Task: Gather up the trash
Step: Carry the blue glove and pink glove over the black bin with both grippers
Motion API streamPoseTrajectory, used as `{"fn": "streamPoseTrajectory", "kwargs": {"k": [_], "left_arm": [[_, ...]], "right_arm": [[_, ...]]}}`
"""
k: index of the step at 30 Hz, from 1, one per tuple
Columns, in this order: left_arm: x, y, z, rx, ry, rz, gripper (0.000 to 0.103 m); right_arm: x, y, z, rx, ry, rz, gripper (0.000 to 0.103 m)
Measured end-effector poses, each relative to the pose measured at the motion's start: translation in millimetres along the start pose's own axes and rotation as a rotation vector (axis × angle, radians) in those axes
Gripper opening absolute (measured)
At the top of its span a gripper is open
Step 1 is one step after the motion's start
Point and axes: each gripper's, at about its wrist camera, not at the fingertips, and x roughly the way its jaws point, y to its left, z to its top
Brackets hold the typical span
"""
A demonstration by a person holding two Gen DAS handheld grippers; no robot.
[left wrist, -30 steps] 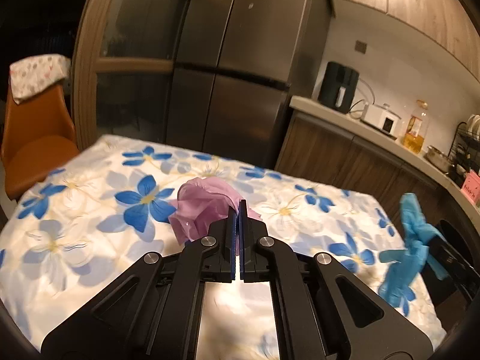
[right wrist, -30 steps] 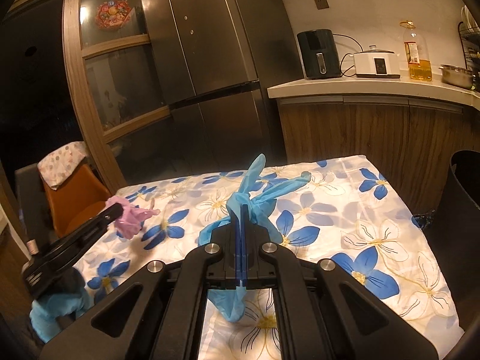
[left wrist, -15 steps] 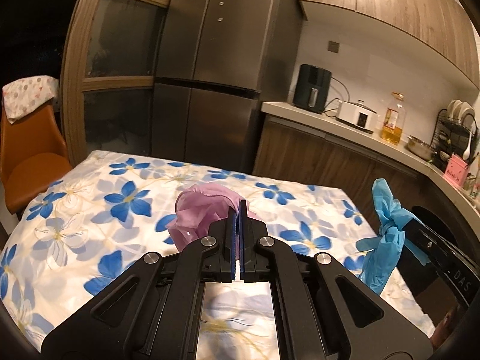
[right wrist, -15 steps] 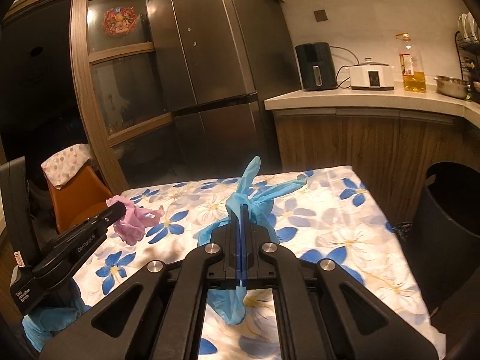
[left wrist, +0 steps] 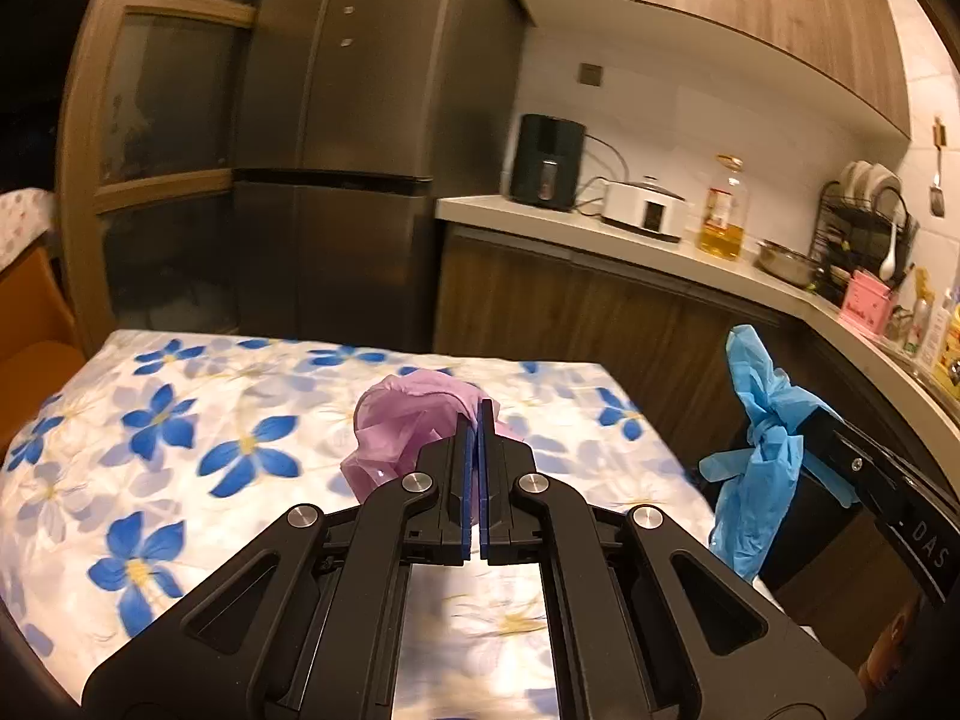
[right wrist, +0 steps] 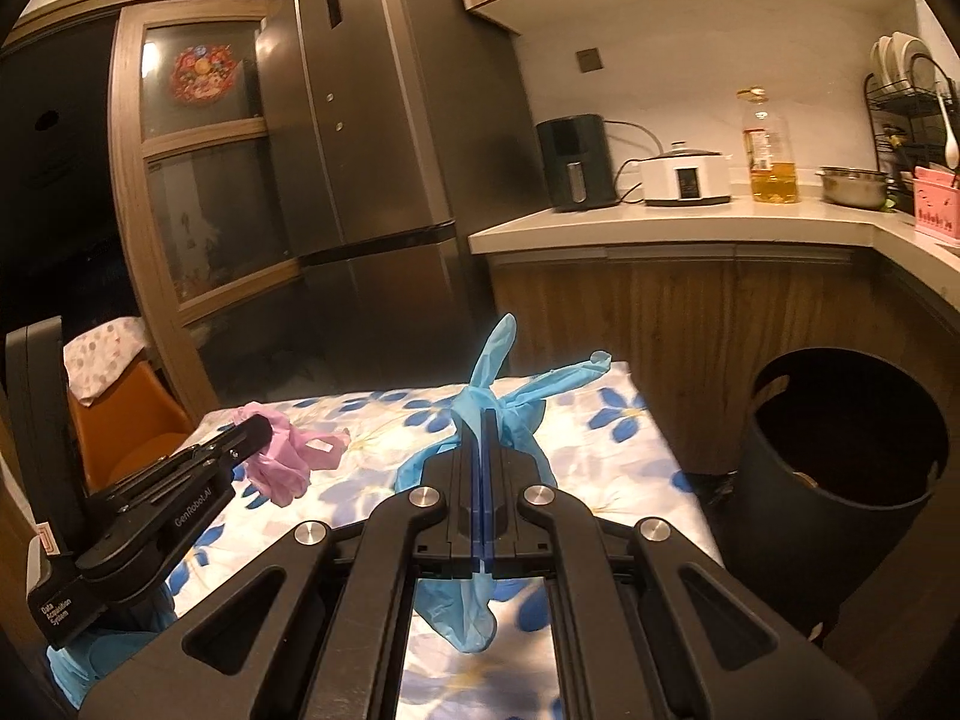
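Observation:
My left gripper [left wrist: 478, 414] is shut on a crumpled pink glove [left wrist: 408, 426] and holds it above the flowered table [left wrist: 180, 432]. It also shows in the right wrist view [right wrist: 255, 429] with the pink glove [right wrist: 300, 456] hanging from its tip. My right gripper [right wrist: 486, 420] is shut on a blue glove [right wrist: 510, 396], held above the table's right part [right wrist: 612, 450]. The blue glove [left wrist: 756, 450] also shows in the left wrist view, past the table's right edge. A black trash bin [right wrist: 840, 480] stands open on the floor right of the table.
A dark fridge [right wrist: 384, 150] stands behind the table. A wooden counter [right wrist: 690, 228] holds an air fryer, a cooker, an oil bottle and a bowl. An orange chair [right wrist: 120, 420] stands at the table's far left.
Both grippers have risen and moved right with their gloves. The bin has come fuller into the right wrist view.

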Motion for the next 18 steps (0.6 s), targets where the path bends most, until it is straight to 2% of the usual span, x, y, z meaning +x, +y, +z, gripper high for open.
{"fn": "streamPoseTrajectory", "kwargs": {"k": [8,14,18], "left_arm": [[12,-50,6,0.053,0.003,-0.072,0.000],[27,-101,13,0.102,0.010,-0.159,0.000],[37,-150,17,0.154,0.001,-0.244,0.000]], "right_arm": [[-13,-36,10,0.023,-0.034,-0.063,0.001],[-23,-72,17,0.033,-0.058,-0.141,0.001],[-31,-104,27,0.041,-0.088,-0.212,0.001]]}}
